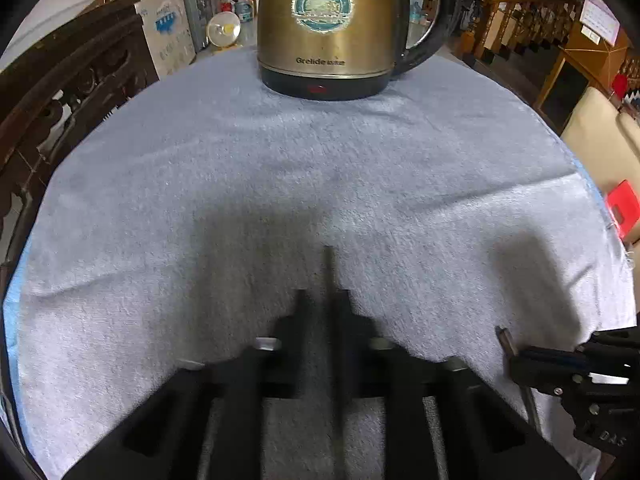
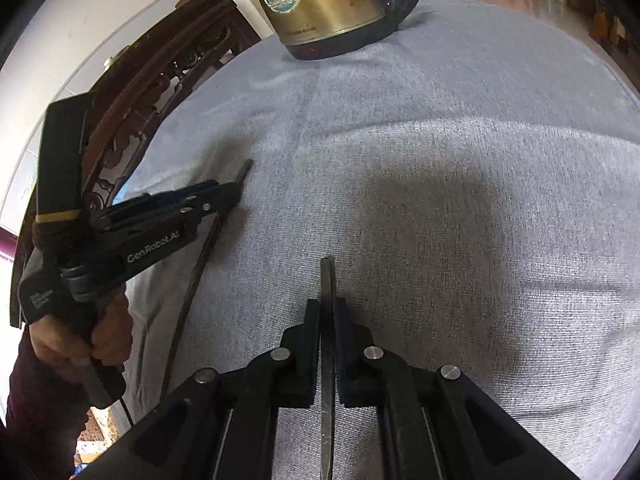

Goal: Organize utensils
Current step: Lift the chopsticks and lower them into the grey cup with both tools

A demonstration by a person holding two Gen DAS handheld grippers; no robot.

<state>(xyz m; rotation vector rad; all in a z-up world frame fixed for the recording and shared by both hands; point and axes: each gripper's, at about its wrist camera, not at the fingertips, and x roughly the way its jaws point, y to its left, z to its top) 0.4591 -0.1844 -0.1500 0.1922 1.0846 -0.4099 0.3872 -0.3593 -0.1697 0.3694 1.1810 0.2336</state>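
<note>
Right gripper (image 2: pixel 328 304) sits at bottom centre of its own view, jaws clamped on a thin dark metal chopstick (image 2: pixel 327 280) that runs straight up the frame along the fingers. Left gripper (image 2: pixel 230 196), at left of that view, is likewise closed on a second thin dark chopstick (image 2: pixel 200 264), long axis slanting from lower left to upper centre, tip over the grey towel-covered table (image 2: pixel 440 200). I judge both sticks must be brought parallel next. Left wrist view blurs its own stick but shows the gold electric kettle (image 1: pixel 328 28) upright at top centre.
</note>
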